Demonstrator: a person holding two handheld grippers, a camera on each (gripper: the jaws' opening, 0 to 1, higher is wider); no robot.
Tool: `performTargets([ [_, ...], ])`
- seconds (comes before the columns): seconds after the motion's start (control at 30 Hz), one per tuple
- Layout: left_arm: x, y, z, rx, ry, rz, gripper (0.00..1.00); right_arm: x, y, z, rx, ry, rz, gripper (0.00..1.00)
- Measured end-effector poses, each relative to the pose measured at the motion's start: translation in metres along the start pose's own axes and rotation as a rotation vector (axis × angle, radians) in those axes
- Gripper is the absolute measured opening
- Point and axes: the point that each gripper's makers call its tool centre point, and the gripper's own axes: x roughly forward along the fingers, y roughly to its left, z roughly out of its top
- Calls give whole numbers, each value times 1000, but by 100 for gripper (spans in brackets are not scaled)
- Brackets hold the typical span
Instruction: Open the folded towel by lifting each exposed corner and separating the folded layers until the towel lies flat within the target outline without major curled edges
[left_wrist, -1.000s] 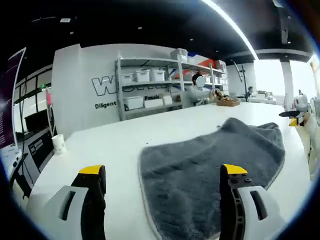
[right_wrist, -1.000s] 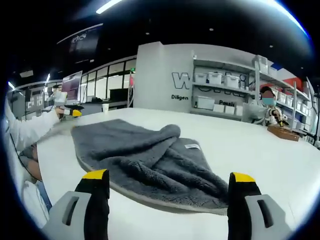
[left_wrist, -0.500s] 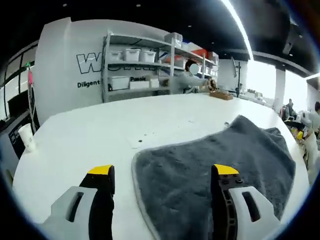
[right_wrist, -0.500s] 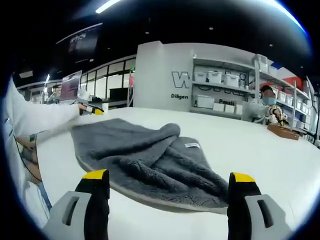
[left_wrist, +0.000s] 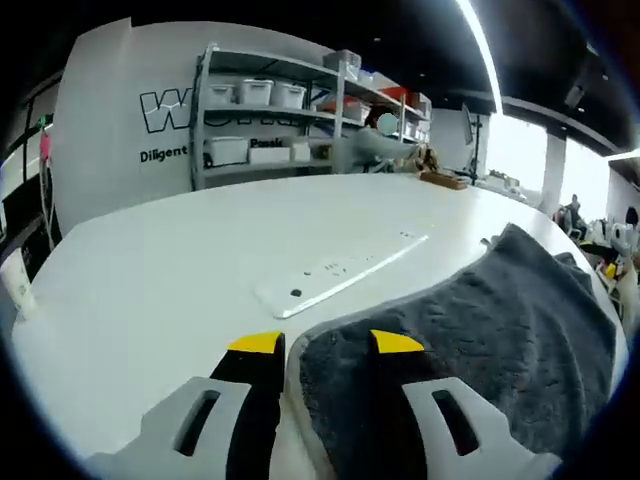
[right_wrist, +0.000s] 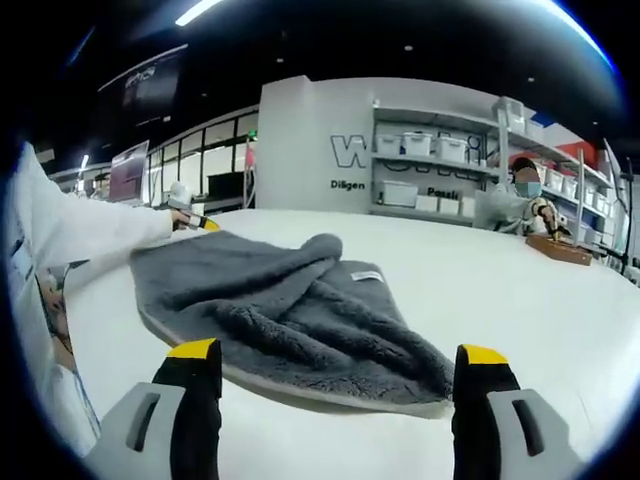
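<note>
A grey fluffy towel lies on the white table, folded over, with a bunched ridge running through its middle and a small white label on top. My left gripper is at the towel's near corner, its jaws drawn close but still apart, with the towel's light edge running between them. From the right gripper view, that left gripper sits at the far left corner, held by a white-sleeved arm. My right gripper stands open, just short of the towel's opposite edge, touching nothing.
A flat white strip with small holes lies on the table just beyond the towel corner. A paper cup stands at the table's left edge. Shelving with white bins and a seated person are at the back.
My left gripper moved forward and down onto the towel's corner, and its jaws narrowed from wide to a small gap. The right gripper stayed wide, nearly still.
</note>
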Motion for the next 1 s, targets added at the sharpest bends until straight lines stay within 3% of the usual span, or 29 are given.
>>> performTargets([
  [0.23,12,6,-7,-6,18,43,28,-2,-9,-5,22,9,-20,93],
  [0.43,12,-1,-9,10,7,57,16,0,-7,-9,25,19,-11,92],
  [0.57,9,0,-7,100,33,87,7,0,-4,-8,20,21,-3,92],
  [0.8,-7,12,-12,227,117,188,5,-8,-8,-3,20,5,-24,90],
  [1.0,-27,28,-22,224,145,233,5,-11,-10,0,13,-3,-37,89],
])
